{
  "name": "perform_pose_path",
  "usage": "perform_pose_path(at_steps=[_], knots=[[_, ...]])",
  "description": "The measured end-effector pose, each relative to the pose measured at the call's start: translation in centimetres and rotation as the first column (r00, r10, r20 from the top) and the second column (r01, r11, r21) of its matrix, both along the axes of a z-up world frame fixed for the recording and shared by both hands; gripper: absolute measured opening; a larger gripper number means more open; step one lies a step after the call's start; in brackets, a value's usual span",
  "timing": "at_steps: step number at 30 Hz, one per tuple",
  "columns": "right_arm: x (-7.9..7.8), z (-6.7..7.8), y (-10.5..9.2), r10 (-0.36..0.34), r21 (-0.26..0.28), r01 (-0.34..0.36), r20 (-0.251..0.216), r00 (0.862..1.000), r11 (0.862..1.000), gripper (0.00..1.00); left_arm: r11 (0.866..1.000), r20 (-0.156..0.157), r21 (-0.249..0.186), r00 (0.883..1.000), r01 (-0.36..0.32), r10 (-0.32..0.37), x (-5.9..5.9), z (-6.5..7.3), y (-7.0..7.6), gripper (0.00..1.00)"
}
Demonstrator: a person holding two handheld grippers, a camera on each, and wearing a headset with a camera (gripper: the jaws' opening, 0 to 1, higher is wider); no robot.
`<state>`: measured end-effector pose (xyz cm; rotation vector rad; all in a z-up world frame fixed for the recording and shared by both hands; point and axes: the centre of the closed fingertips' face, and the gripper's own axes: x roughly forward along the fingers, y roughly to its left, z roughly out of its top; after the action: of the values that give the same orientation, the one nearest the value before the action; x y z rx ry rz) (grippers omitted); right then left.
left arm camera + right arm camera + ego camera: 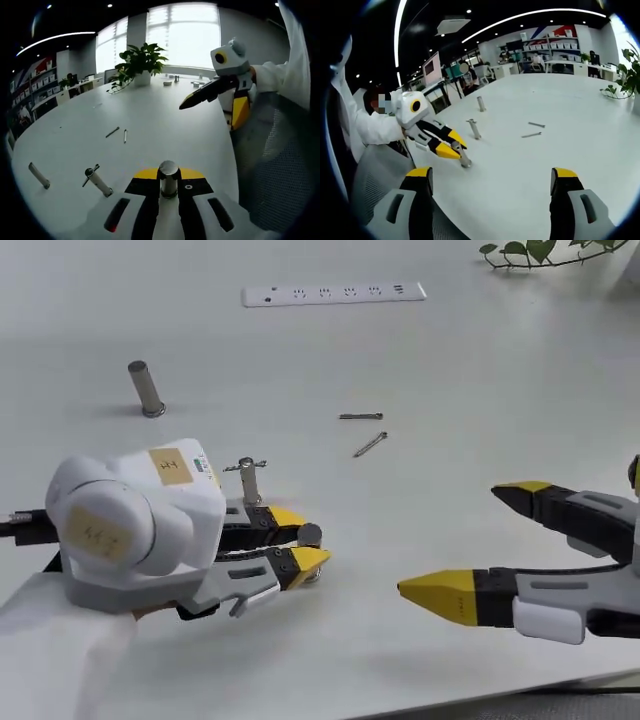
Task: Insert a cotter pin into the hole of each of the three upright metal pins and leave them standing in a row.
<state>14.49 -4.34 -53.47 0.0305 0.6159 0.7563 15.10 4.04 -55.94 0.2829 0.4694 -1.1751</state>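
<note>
My left gripper [308, 540] is shut on an upright metal pin [309, 533] that stands on the white table; that pin [168, 180] rises between the yellow-tipped jaws. Just behind it stands a second pin [247, 480] with a cotter pin through its top. A third, bare pin [146, 390] stands farther back left. Two loose cotter pins [360, 416] [370, 444] lie mid-table. My right gripper [468, 540] hovers open at the right, with nothing between its jaws. The right gripper view shows the left gripper [445, 142] and its held pin [464, 158].
A white power strip [333, 294] lies at the back of the table [500, 390]. Plant leaves [550, 252] reach in at the far right corner. The table's near edge runs below the right gripper.
</note>
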Motion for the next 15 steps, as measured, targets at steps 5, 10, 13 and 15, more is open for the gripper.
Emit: perform_pose_path(at_steps=[5, 10, 13, 15], knots=[[-0.07, -0.05, 0.02, 0.0, -0.001, 0.0, -0.002, 1.0, 1.0, 0.96, 1.0, -0.003, 0.013, 1.0, 0.002, -0.002, -0.26, -0.35, 0.01, 0.1], [-0.1, -0.04, 0.07, -0.001, 0.004, 0.001, -0.005, 1.0, 1.0, 0.96, 1.0, 0.011, 0.027, 1.0, 0.008, -0.008, -0.51, -0.51, 0.02, 0.1], [-0.22, -0.12, 0.13, 0.003, 0.003, -0.003, -0.008, 1.0, 1.0, 0.95, 1.0, 0.011, 0.024, 1.0, 0.003, -0.003, -0.53, -0.66, -0.03, 0.1], [-0.27, -0.14, 0.17, 0.006, 0.001, -0.006, -0.009, 1.0, 1.0, 0.95, 1.0, 0.018, 0.021, 1.0, 0.004, -0.005, -0.52, -0.63, -0.07, 0.1]])
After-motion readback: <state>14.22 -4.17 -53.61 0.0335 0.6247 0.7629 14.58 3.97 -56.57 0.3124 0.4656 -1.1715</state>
